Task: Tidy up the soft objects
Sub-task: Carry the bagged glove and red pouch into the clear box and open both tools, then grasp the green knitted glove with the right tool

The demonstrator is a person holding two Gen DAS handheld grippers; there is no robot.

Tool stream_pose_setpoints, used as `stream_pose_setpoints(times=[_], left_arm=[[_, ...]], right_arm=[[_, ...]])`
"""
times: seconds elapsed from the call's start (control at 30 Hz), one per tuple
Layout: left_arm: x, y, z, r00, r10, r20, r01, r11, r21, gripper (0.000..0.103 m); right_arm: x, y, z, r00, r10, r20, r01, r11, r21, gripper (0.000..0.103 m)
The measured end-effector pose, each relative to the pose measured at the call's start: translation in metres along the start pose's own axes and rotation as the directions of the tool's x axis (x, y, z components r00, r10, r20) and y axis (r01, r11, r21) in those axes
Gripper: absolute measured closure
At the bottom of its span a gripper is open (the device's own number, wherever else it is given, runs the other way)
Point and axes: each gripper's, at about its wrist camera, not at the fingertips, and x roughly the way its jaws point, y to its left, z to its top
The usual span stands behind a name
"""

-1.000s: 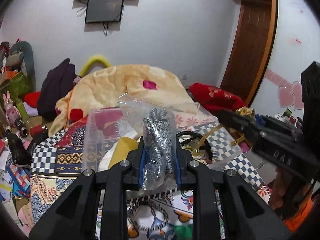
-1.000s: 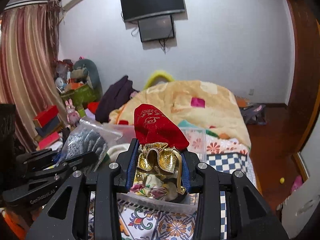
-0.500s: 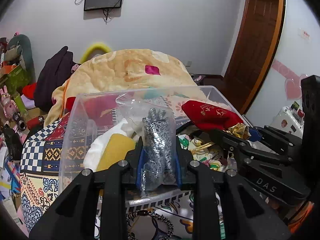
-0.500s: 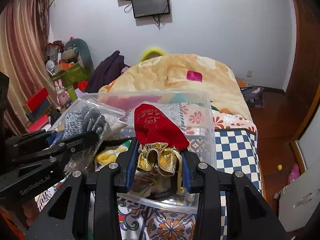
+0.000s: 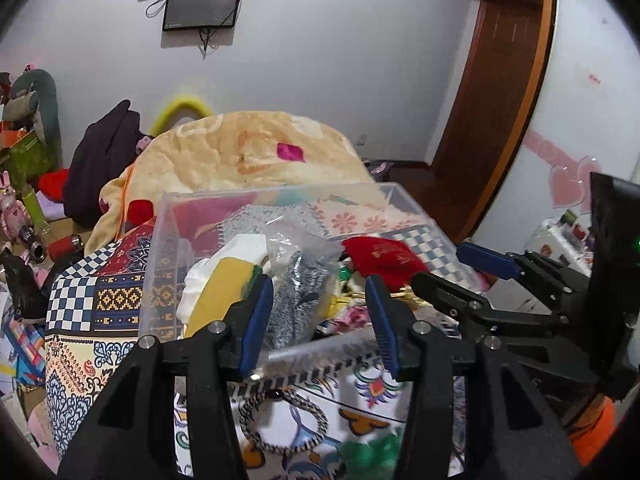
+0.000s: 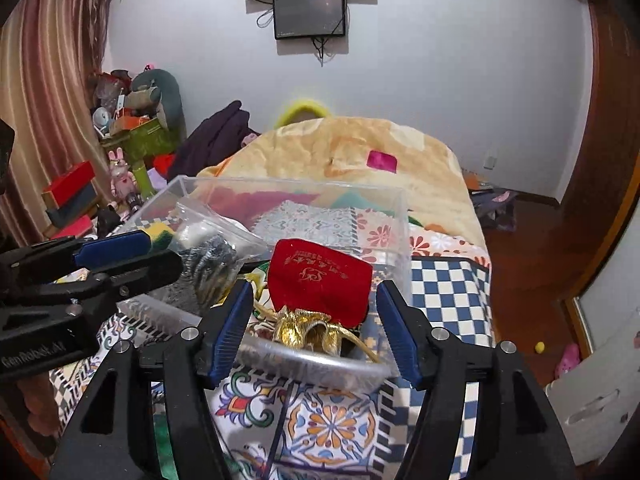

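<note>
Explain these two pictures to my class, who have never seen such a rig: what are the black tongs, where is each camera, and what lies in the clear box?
There is no robot: a person holds a two-finger gripper in each hand, with a camera on each looking along its fingers. One picture is from the left gripper, the other from the right gripper; each also sees the other from the side. Both hang over a clear plastic box on a patterned bedspread. Both sets of jaws are opening. A bagged grey glove lies between the left ones, a red pouch with gold trim between the right ones; neither is gripped. A yellow sponge is also inside.
</note>
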Motion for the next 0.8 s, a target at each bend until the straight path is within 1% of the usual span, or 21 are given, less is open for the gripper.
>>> stream_pose_setpoints(times=[0.07,0.13,0.2,0.23,0.27,0.3,0.37,0.53,0.63,0.8], left_arm=[[-0.013,-0.003,0.0,1.0,-0.005,0.022,0.005,1.0,0.012,0.053],[-0.026,-0.006,-0.001,0.999,-0.006,0.042,0.005,1.0,0.025,0.049],[-0.038,-0.008,-0.004,0.998,-0.006,0.063,0.004,0.999,0.04,0.046],[-0.044,-0.009,-0.006,0.997,-0.006,0.071,0.003,0.999,0.048,0.045],[-0.05,-0.01,-0.009,0.997,-0.006,0.077,0.002,0.998,0.055,0.044],[-0.056,-0.01,-0.013,0.997,-0.005,0.082,0.0,0.998,0.058,0.043],[-0.062,-0.011,-0.02,0.997,-0.002,0.083,-0.002,0.998,0.057,0.039],[-0.068,-0.008,-0.05,0.999,0.024,0.048,-0.027,0.998,0.059,0.037],[-0.061,0.0,-0.071,0.999,0.038,-0.017,-0.038,0.999,0.033,0.037],[-0.051,0.012,-0.101,0.993,0.062,-0.104,-0.061,0.998,0.005,0.037]], right_arm=[[-0.012,-0.003,0.0,1.0,0.009,0.023,-0.009,1.0,0.011,0.033],[-0.02,-0.001,0.0,0.999,0.013,0.044,-0.014,1.0,0.014,0.03],[-0.028,0.001,-0.002,0.998,0.021,0.057,-0.022,1.0,0.016,0.03],[-0.031,0.002,-0.003,0.998,0.028,0.06,-0.029,0.999,0.019,0.027],[-0.035,0.002,-0.006,0.997,0.029,0.065,-0.03,0.999,0.026,0.022],[-0.037,0.002,-0.011,0.997,0.026,0.071,-0.029,0.999,0.035,0.021],[-0.038,0.003,-0.018,0.997,0.036,0.062,-0.04,0.998,0.055,0.02],[-0.031,0.011,-0.045,0.994,0.105,-0.021,-0.102,0.99,0.097,0.02],[-0.023,0.024,-0.06,0.988,0.131,-0.078,-0.125,0.989,0.081,0.02],[-0.01,0.044,-0.077,0.973,0.173,-0.154,-0.167,0.985,0.051,0.02]])
